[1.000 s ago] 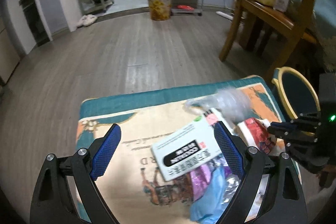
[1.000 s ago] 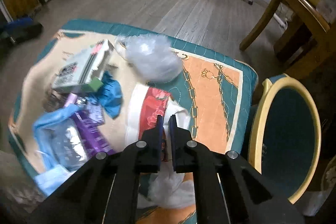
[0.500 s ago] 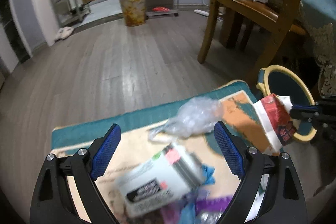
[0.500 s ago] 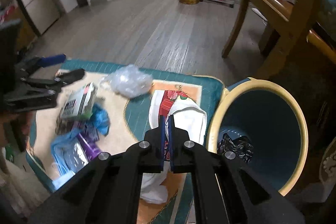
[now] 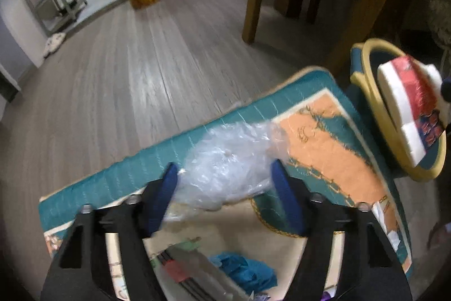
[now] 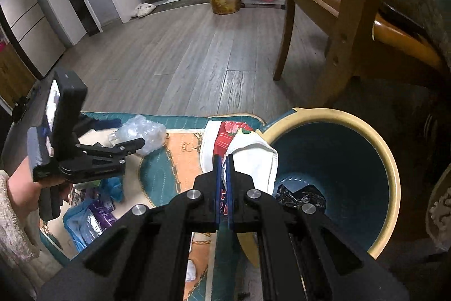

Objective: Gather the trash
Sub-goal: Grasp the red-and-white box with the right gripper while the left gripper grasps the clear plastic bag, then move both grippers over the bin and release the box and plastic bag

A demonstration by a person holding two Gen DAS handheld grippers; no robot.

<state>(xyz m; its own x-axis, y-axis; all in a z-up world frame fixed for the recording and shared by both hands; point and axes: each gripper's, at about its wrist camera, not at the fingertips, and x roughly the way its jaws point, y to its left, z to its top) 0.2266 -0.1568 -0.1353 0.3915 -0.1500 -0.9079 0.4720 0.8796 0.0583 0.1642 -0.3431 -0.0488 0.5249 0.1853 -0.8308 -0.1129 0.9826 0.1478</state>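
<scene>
Two bins (image 6: 391, 160), one wooden chair (image 6: 346, 27), one clear plastic bag (image 5: 228, 160).

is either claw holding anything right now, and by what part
The right claw is shut on the red and white wrapper, pinching its near edge. The left claw is closing around the clear plastic bag, not yet gripping it.

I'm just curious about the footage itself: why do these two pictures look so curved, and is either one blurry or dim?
Both wrist views are fisheye: dark rounded corners, bent floorboards. Left wrist view: smeared by motion, softening the clear plastic bag between the closing left gripper fingers; a pale sheen on the floor. Right wrist view: sharper, the right gripper crisp on the red and white wrapper; the space under the chair is dim.
</scene>
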